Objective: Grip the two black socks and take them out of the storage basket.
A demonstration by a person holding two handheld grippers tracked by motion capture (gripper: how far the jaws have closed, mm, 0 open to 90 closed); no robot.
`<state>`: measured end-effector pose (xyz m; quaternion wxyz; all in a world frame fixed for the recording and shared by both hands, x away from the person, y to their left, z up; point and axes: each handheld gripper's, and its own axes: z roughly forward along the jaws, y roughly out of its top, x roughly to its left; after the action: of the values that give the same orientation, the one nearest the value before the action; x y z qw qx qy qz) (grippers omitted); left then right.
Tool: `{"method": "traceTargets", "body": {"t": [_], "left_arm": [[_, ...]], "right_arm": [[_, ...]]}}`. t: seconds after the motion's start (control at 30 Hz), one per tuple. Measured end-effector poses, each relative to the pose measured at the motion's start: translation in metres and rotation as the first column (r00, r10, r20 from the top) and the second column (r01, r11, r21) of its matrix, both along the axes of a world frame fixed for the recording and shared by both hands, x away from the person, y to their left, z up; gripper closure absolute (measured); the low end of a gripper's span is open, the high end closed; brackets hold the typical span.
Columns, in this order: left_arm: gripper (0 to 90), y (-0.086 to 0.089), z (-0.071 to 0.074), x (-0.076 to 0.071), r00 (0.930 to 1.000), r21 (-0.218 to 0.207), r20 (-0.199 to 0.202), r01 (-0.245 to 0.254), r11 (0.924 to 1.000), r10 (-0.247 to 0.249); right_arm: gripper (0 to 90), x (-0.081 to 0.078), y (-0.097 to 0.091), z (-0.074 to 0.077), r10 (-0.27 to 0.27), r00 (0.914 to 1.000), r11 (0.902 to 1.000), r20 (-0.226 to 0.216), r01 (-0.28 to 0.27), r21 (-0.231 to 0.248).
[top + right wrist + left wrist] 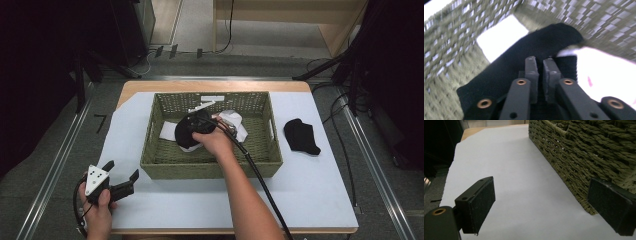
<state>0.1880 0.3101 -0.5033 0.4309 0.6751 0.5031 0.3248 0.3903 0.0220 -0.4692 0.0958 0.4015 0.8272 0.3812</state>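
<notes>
While the left gripper (pixel 121 176) rests wide open and empty on the worktop (pixel 310 175) outside the wicker basket (pixel 210 167), the right gripper (pixel 540 65), jaws nearly closed, pinches the black sock (pixel 549 40) lying inside it, long axis running diagonally away.

high view above, gripper views close, basket (pixel 210 165) shared

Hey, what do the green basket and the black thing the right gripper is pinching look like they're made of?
The basket looks woven from twisted, matte olive-green cord, perhaps paper rope or seagrass: braided strands show in its wall. The black item looks like soft knit fabric, likely a sock: it drapes and folds between the right gripper's closed jaws.
</notes>
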Motion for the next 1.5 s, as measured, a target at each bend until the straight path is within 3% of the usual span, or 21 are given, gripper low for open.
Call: {"method": "traceTargets", "body": {"t": [0.27,0.3,0.33,0.37,0.4,0.43,0.47,0.5,0.53,0.67,0.7,0.8,0.9,1.17,1.23,1.3,1.33,1.37,1.4,1.47,1.5], "left_arm": [[9.2,0.000,0.000,0.000,1.0000,-0.001,-0.001,-0.001,1.0000,0.001],[9.2,0.000,0.000,0.000,1.0000,0.000,-0.001,0.000,1.0000,0.000],[9.2,0.000,0.000,0.000,1.0000,0.001,-0.002,-0.001,1.0000,0.001],[9.2,0.000,0.000,0.000,1.0000,0.001,-0.003,0.000,1.0000,0.000],[9.3,0.000,0.000,0.000,1.0000,-0.001,-0.001,-0.001,1.0000,0.001],[9.2,0.000,0.000,0.000,1.0000,-0.001,-0.002,-0.001,1.0000,0.001],[9.2,0.000,0.000,0.000,1.0000,-0.001,-0.002,-0.001,1.0000,0.001],[9.2,0.000,0.000,0.000,1.0000,-0.002,-0.001,-0.001,1.0000,0.001],[9.2,0.000,0.000,0.000,1.0000,-0.002,-0.001,-0.001,1.0000,0.001],[9.2,0.000,0.000,0.001,1.0000,-0.004,-0.003,-0.001,1.0000,0.001],[9.2,0.000,0.000,0.001,1.0000,-0.004,-0.004,0.001,1.0000,-0.001],[9.2,0.001,0.000,0.001,1.0000,-0.006,-0.008,0.000,1.0000,0.000],[9.2,0.001,0.000,0.001,1.0000,-0.009,-0.008,0.001,1.0000,-0.001],[9.2,0.001,0.000,0.001,1.0000,-0.007,-0.008,0.000,1.0000,0.000],[9.2,0.001,0.000,0.001,1.0000,-0.007,-0.007,0.000,1.0000,0.000],[9.2,0.000,0.000,0.001,1.0000,-0.007,-0.006,-0.001,1.0000,0.001],[9.2,0.001,0.000,0.001,1.0000,-0.006,-0.005,-0.001,1.0000,0.001],[9.2,0.000,0.000,0.001,1.0000,-0.006,-0.005,-0.001,1.0000,0.001],[9.2,0.000,0.000,0.001,1.0000,-0.006,-0.005,-0.001,1.0000,0.001],[9.2,0.000,0.000,0.001,1.0000,-0.005,-0.005,-0.001,1.0000,0.001],[9.2,0.000,0.000,0.001,1.0000,-0.004,-0.005,-0.001,1.0000,0.001]], "right_arm": [[89.8,-0.001,-0.012,0.015,-0.099,0.9868,0.9940,0.128,0.093,0.058],[89.8,-0.001,-0.013,0.017,-0.118,0.9821,0.9920,0.147,0.109,0.063],[89.9,-0.002,-0.017,0.020,-0.155,0.9705,0.9865,0.185,0.142,0.082],[89.9,-0.002,-0.017,0.020,-0.155,0.9705,0.9865,0.185,0.142,0.082],[90.0,-0.003,-0.021,0.025,-0.192,0.9567,0.9787,0.219,0.169,0.116],[90.0,-0.003,-0.023,0.026,-0.202,0.9509,0.9755,0.234,0.174,0.134],[90.0,-0.003,-0.023,0.026,-0.202,0.9509,0.9755,0.234,0.174,0.134],[90.0,-0.005,-0.025,0.030,-0.219,0.9421,0.9698,0.254,0.182,0.163],[90.0,-0.005,-0.025,0.030,-0.219,0.9421,0.9698,0.254,0.182,0.163],[90.0,-0.008,-0.027,0.036,-0.233,0.9250,0.9623,0.300,0.176,0.208],[90.0,-0.011,-0.028,0.040,-0.236,0.9081,0.9628,0.346,0.170,0.210],[90.0,-0.015,-0.029,0.045,-0.242,0.8863,0.9605,0.395,0.162,0.226],[90.0,-0.018,-0.033,0.049,-0.250,0.8714,0.9563,0.422,0.154,0.248],[90.0,-0.021,-0.053,0.057,-0.295,0.8469,0.9387,0.442,0.171,0.299],[90.0,-0.023,-0.063,0.062,-0.326,0.8267,0.9265,0.459,0.182,0.329],[90.0,-0.024,-0.066,0.064,-0.332,0.8202,0.9236,0.466,0.183,0.337],[90.0,-0.026,-0.073,0.067,-0.353,0.8021,0.9158,0.482,0.191,0.353],[90.0,-0.026,-0.073,0.067,-0.353,0.8021,0.9158,0.482,0.191,0.353],[90.0,-0.027,-0.080,0.070,-0.380,0.7875,0.9029,0.486,0.201,0.380],[90.0,-0.028,-0.083,0.070,-0.391,0.7811,0.8976,0.487,0.207,0.389],[90.0,-0.028,-0.091,0.072,-0.397,0.7631,0.8952,0.510,0.200,0.398]]}}
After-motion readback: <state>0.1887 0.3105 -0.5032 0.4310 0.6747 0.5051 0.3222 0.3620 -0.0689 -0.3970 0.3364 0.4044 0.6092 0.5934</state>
